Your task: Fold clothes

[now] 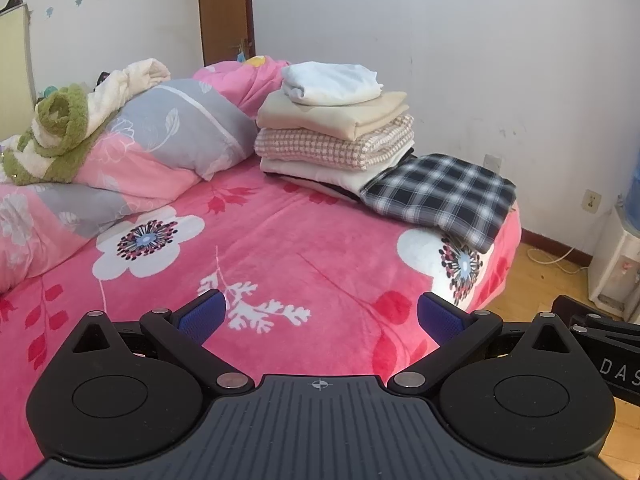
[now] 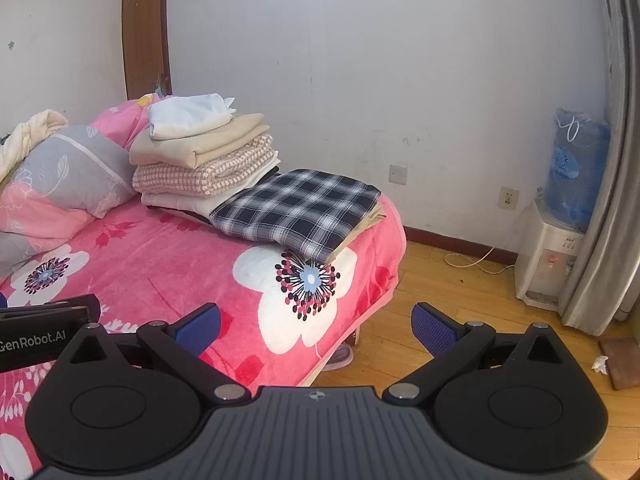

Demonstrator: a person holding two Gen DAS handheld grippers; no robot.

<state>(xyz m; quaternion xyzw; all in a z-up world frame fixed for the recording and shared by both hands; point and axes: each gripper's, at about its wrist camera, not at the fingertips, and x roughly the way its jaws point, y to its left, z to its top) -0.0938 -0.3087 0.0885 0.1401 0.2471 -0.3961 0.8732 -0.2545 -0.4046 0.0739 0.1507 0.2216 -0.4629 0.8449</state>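
Left wrist view: left gripper [image 1: 320, 314] hanging over the pink floral blanket [image 1: 280, 240], blue pads [image 1: 202, 312] spread wide, nothing between them. Folded plaid shirt [image 1: 440, 196] lying flat at the far right corner of the bed, one edge drooping over the side. Just left of it and touching, a stack of folded clothes [image 1: 336, 136]: white piece on top, beige under that, then a pink checked one, cream and something dark at the bottom. Pink and grey pillow [image 1: 160, 136] further left, with a green and white plush towel [image 1: 60, 132] bunched on it.

Right wrist view: right gripper [image 2: 316, 326] out past the bed's near corner, half over the wooden floor [image 2: 460, 300], jaws wide apart too, empty. Same plaid shirt [image 2: 296, 208] and stack [image 2: 200, 156] up by the wall. Water dispenser [image 2: 552, 248] with a blue bottle standing far right beside a grey curtain [image 2: 612, 160].
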